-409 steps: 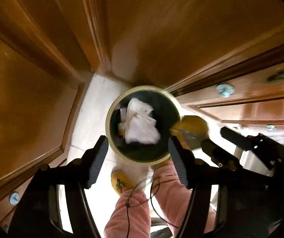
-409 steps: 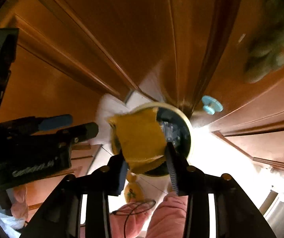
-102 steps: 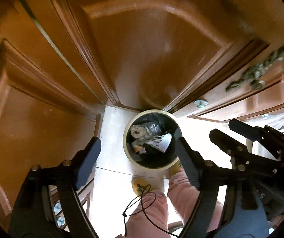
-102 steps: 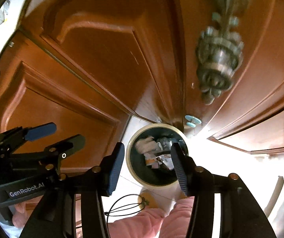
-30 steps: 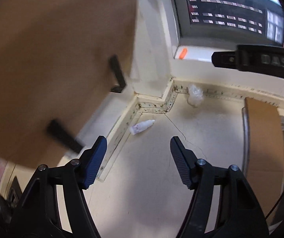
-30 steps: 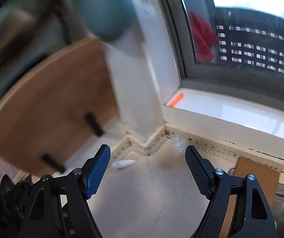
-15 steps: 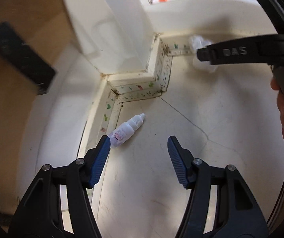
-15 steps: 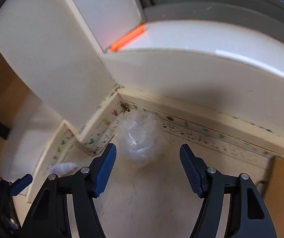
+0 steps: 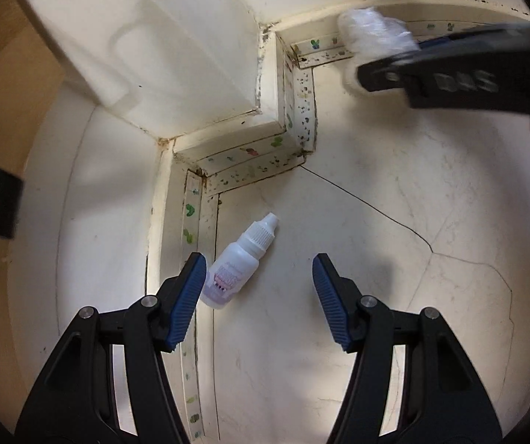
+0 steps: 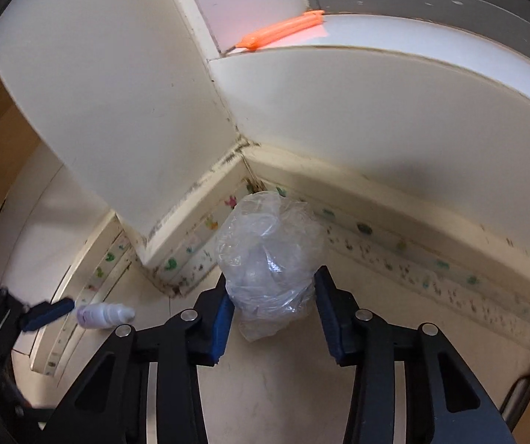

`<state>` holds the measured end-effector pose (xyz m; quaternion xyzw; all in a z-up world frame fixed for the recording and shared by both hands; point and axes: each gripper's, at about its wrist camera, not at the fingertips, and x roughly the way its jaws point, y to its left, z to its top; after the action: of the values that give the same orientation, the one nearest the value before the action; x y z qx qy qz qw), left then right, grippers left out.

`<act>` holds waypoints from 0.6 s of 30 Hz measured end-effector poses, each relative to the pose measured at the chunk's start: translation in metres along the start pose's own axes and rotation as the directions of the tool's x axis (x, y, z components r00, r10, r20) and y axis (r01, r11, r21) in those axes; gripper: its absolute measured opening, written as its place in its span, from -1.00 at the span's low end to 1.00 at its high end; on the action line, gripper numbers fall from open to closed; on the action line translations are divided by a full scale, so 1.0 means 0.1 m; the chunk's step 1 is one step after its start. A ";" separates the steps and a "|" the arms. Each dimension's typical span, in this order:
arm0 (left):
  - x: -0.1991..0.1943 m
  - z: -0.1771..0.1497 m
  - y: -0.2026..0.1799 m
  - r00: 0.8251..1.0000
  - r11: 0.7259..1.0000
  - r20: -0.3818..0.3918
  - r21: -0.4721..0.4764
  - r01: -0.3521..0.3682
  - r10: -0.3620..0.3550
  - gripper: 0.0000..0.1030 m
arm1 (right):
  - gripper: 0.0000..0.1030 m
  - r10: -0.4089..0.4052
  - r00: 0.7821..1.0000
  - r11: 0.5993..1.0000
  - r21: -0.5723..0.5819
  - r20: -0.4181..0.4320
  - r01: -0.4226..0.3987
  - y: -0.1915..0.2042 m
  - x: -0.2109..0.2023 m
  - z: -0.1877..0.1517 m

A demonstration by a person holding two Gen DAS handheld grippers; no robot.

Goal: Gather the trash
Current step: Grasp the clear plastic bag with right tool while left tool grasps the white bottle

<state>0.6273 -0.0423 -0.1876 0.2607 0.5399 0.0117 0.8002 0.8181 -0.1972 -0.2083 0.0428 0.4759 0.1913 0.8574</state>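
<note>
Crumpled clear plastic bag (image 10: 268, 259) sits on the cream floor (image 9: 339, 333) in the wall corner between the just-narrowing right gripper (image 10: 270, 314) pads, apparently touching both, while the left gripper (image 9: 259, 296) gapes beside a small white dropper bottle (image 9: 239, 262).

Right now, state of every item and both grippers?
dropper bottle: capped, lying on its side on the floor by the baseboard, not gripped.
plastic bag: crumpled, on the floor in the corner, between the right jaws.
left gripper: open, beside the bottle.
right gripper: jaws just been closing around the bag.
</note>
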 end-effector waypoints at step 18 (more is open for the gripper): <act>0.18 0.13 0.09 0.997 0.999 -0.068 0.027 0.022 -0.020 -0.20 | -0.19 0.060 0.996 0.996 0.064 0.064 -0.065 -0.21 -0.17 -0.41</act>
<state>0.6483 -0.0345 -0.1955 0.2655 0.5696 0.0046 0.7779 0.7821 -0.2271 -0.2225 0.0918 0.4536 0.2008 0.8634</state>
